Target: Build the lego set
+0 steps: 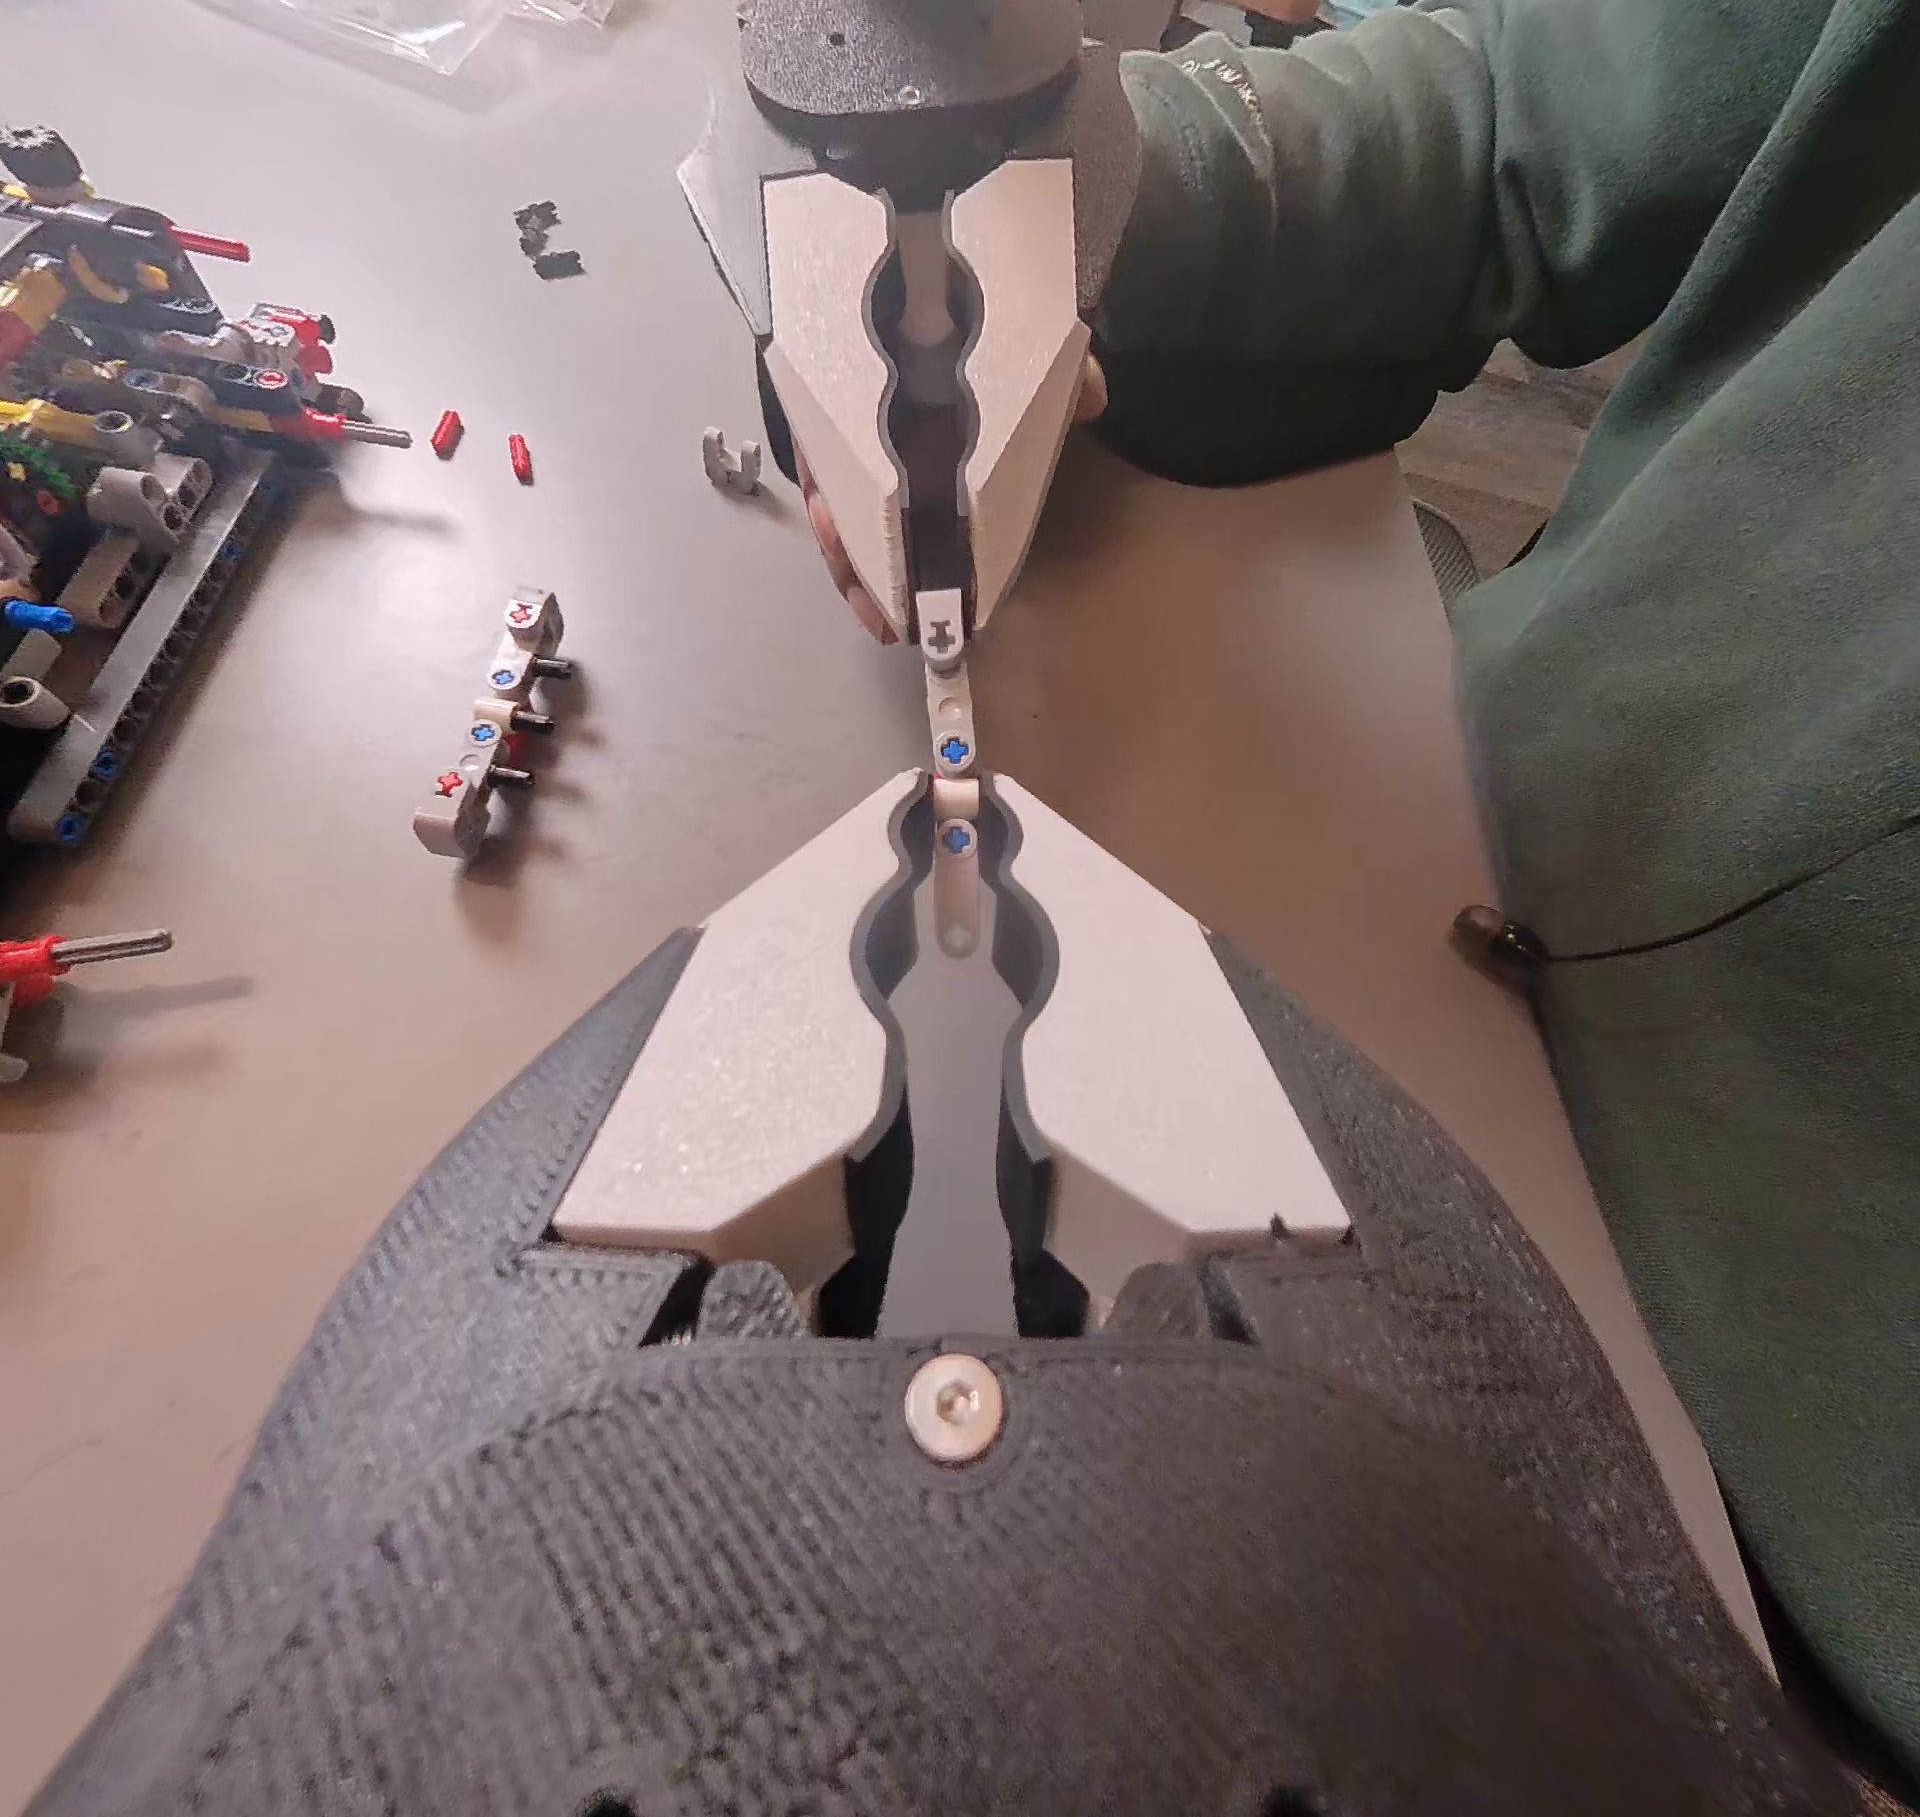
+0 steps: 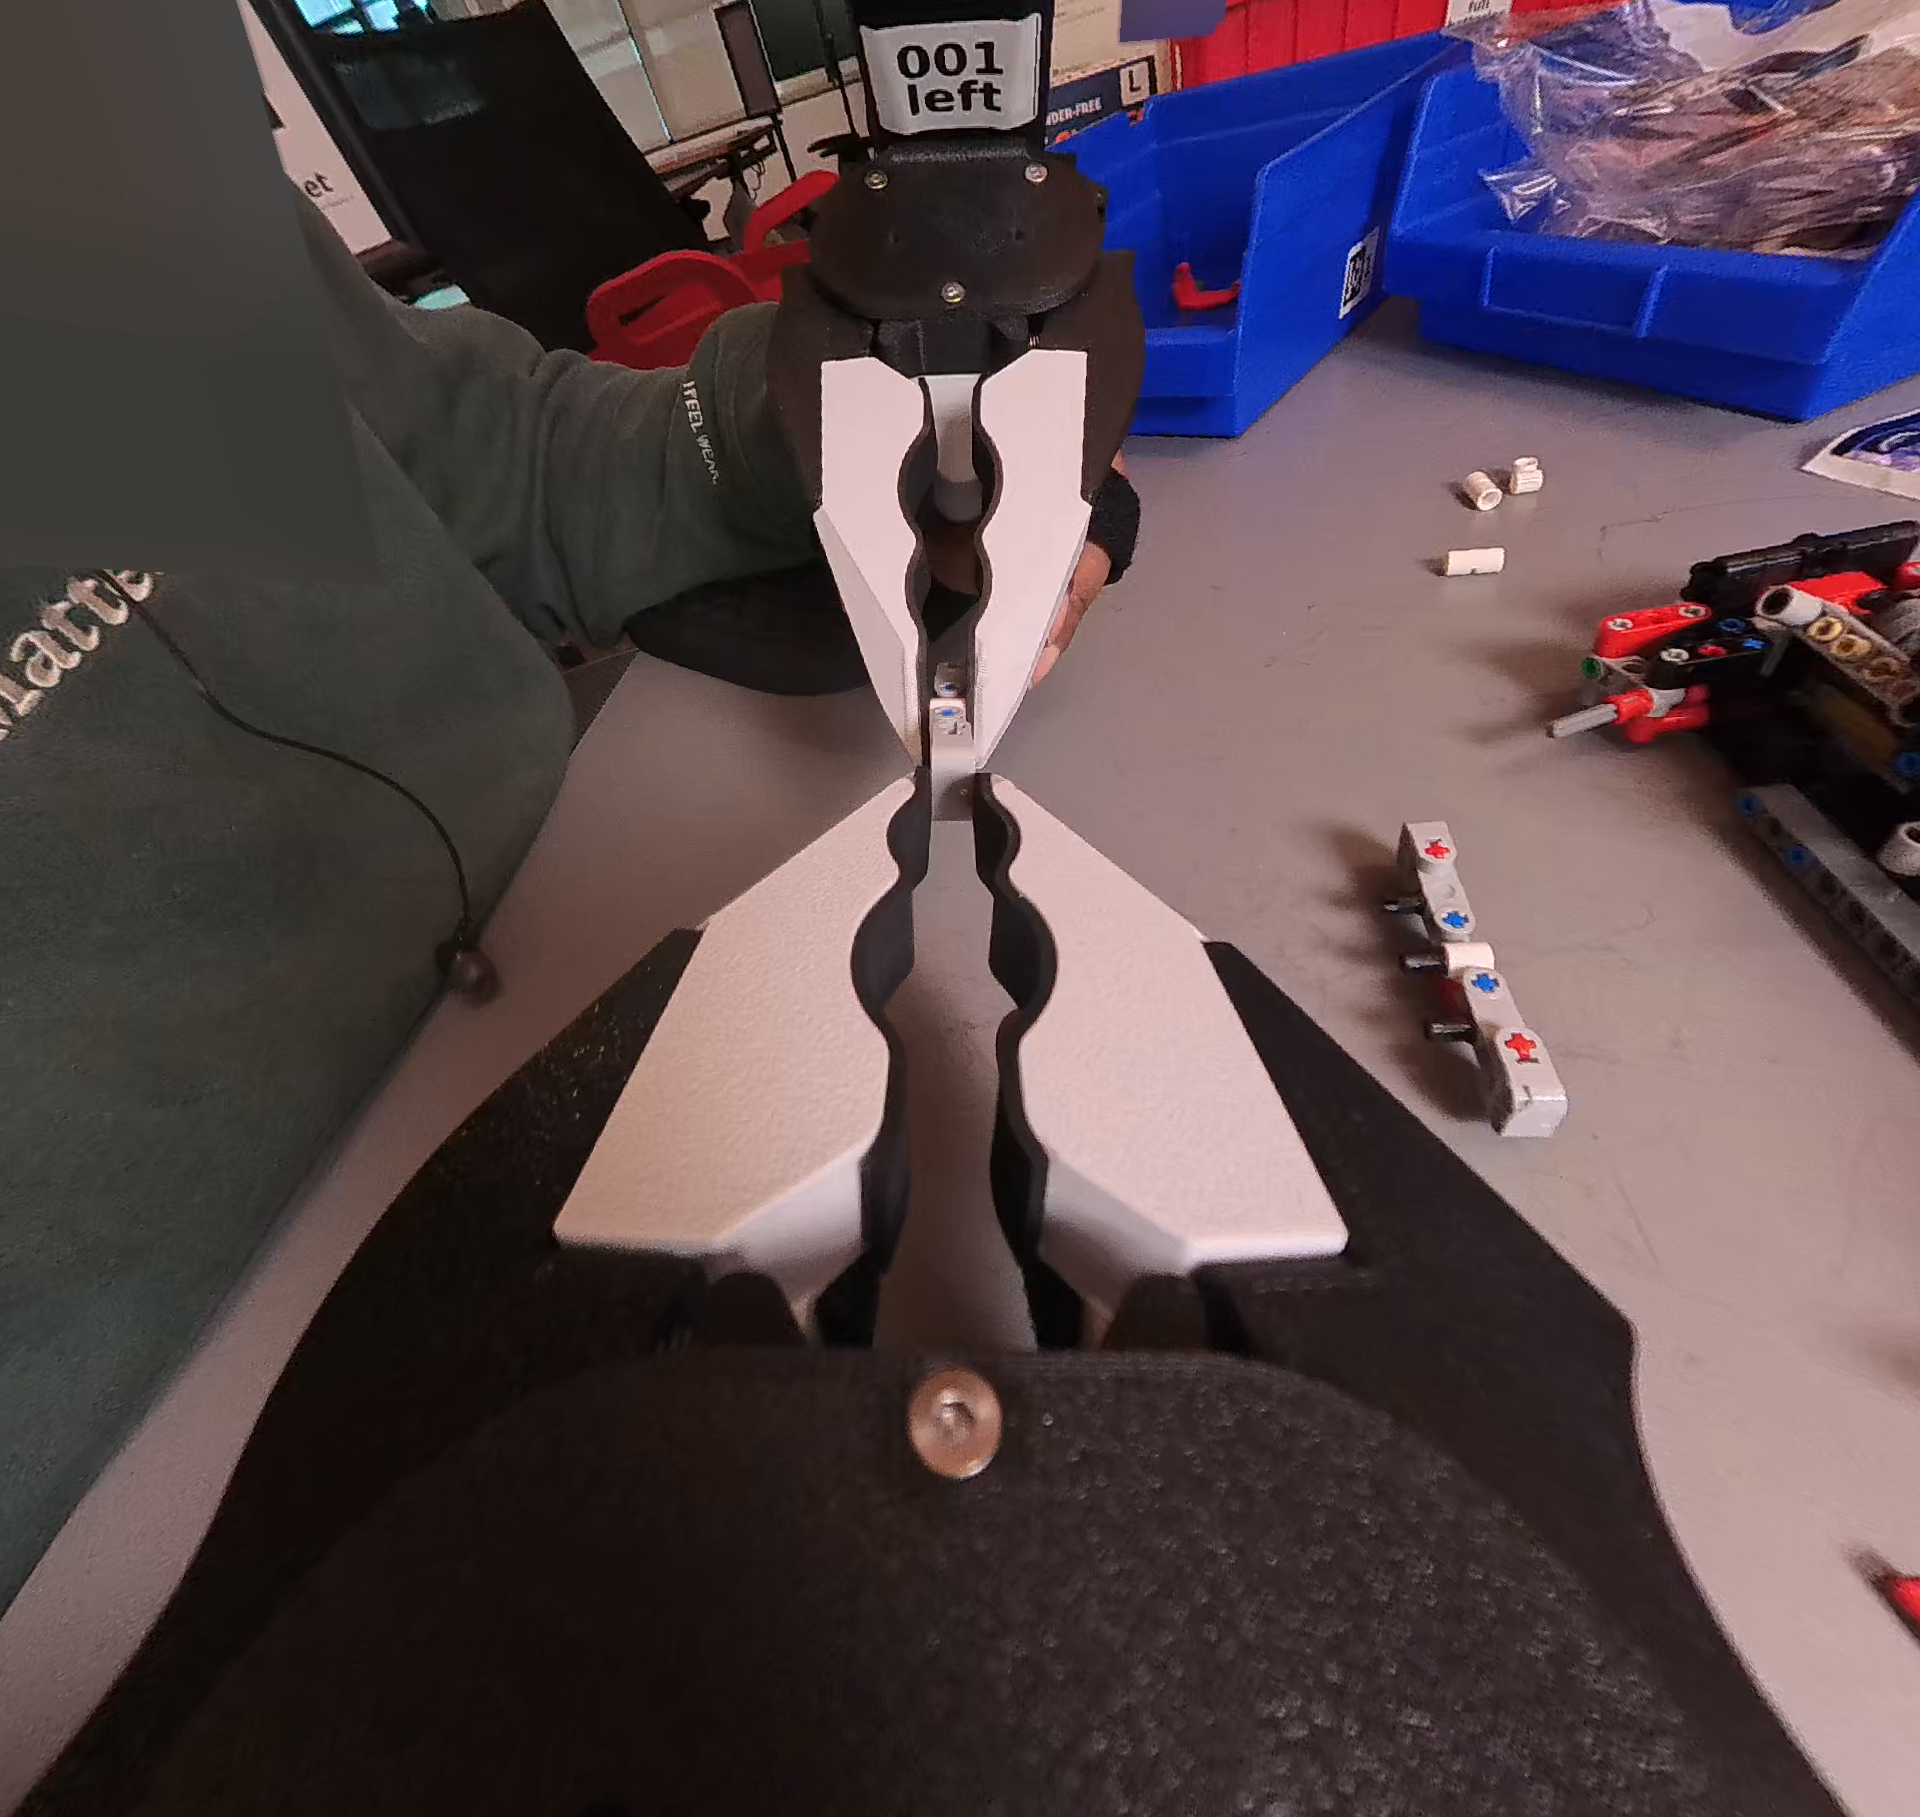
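You hold a grey link chain (image 1: 953, 728) in the air between your two grippers, above the surface (image 1: 644, 562) near its edge. The left gripper (image 1: 951, 801) has its fingers clamped on one end of the chain; the right gripper (image 1: 940, 624) has its fingers clamped on the other end, so the two tips face each other with a short run of links stretched between them. In the right wrist view the same chain (image 2: 951, 739) sits where the right gripper (image 2: 948, 791) meets the left gripper (image 2: 948, 728). A second chain (image 1: 488, 718), with red and blue cross pins and black pegs, lies finished-looking on the surface, well apart from your grippers. The main model (image 1: 114, 437) stands at the far side, already dense with beams and axles, so much of the build seems done. Still loose are two red pins (image 1: 483, 442), a grey clip (image 1: 730, 463), some black bits (image 1: 545, 240) and a red axle piece (image 1: 73, 957). I judge you are mid sub-assembly: this chain needs finishing, then both chains likely go onto the model. How many steps remain I cannot tell.
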A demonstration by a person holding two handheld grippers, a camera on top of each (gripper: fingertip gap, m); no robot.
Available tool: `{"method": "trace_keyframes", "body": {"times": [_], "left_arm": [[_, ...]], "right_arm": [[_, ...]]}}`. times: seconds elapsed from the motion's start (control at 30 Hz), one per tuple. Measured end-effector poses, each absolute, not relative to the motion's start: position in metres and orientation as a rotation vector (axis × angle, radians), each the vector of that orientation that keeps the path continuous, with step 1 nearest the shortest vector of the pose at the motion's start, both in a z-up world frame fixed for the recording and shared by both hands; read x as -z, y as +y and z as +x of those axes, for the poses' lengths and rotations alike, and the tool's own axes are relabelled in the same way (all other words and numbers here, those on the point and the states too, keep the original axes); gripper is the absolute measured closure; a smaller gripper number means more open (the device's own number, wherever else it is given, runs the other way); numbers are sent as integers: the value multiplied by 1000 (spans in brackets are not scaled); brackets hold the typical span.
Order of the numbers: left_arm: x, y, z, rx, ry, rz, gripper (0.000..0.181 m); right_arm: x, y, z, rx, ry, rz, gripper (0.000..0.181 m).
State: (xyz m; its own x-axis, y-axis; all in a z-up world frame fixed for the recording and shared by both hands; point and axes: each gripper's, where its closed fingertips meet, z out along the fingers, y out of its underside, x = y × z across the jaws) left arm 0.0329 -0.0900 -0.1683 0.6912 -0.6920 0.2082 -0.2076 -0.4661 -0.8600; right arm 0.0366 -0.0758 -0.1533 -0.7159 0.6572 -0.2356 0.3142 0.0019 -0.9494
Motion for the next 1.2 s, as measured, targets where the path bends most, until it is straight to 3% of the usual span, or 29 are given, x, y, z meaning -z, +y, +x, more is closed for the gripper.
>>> {"method": "trace_keyframes", "body": {"times": [0.7,1.2], "left_arm": [[172,-91,34,710,685,-2036,175],[188,-89,34,560,780,-2071,176]], "right_arm": [[155,-77,37,-1781,-2023,-1056,173],[176,-75,39,-1538,-2152,-999,175]]}}
